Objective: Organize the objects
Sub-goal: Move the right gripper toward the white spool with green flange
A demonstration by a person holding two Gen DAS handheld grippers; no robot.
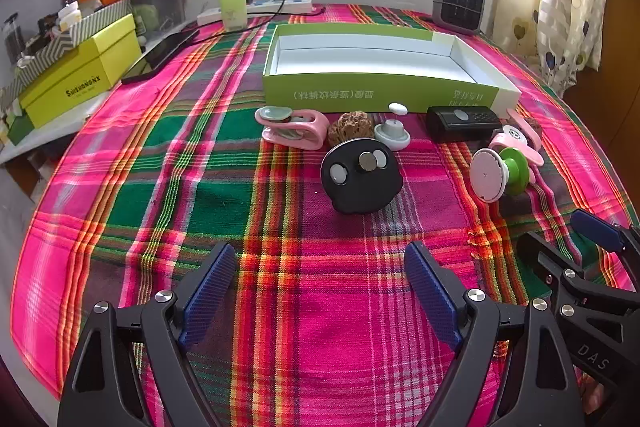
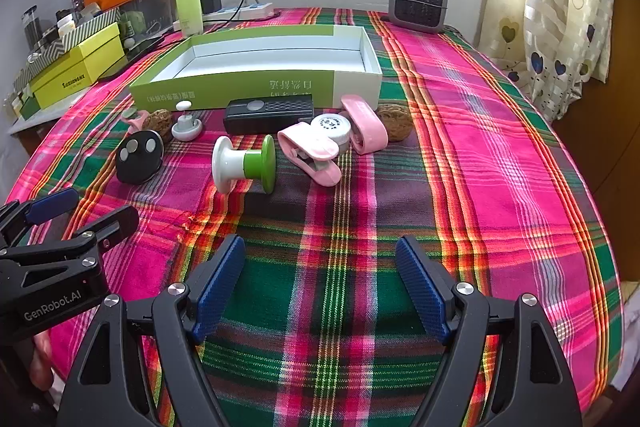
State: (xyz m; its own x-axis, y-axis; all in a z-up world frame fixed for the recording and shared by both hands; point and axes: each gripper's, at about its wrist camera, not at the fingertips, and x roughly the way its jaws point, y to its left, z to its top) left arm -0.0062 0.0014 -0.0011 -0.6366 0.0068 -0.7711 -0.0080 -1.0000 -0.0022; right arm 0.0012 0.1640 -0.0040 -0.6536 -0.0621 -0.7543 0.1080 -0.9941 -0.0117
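On the plaid tabletop (image 2: 480, 147), a row of small things is seen before the empty green box (image 2: 256, 83): a black round holder (image 2: 140, 157), a black remote (image 2: 268, 115), a green-and-white knob (image 2: 244, 165), pink clips (image 2: 316, 151) and a walnut (image 2: 394, 121). The left gripper (image 1: 320, 291) and right gripper (image 2: 320, 287) are held released above bare cloth, well apart from the things

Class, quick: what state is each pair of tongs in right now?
Left tongs: open, holding nothing.
Right tongs: open, holding nothing.
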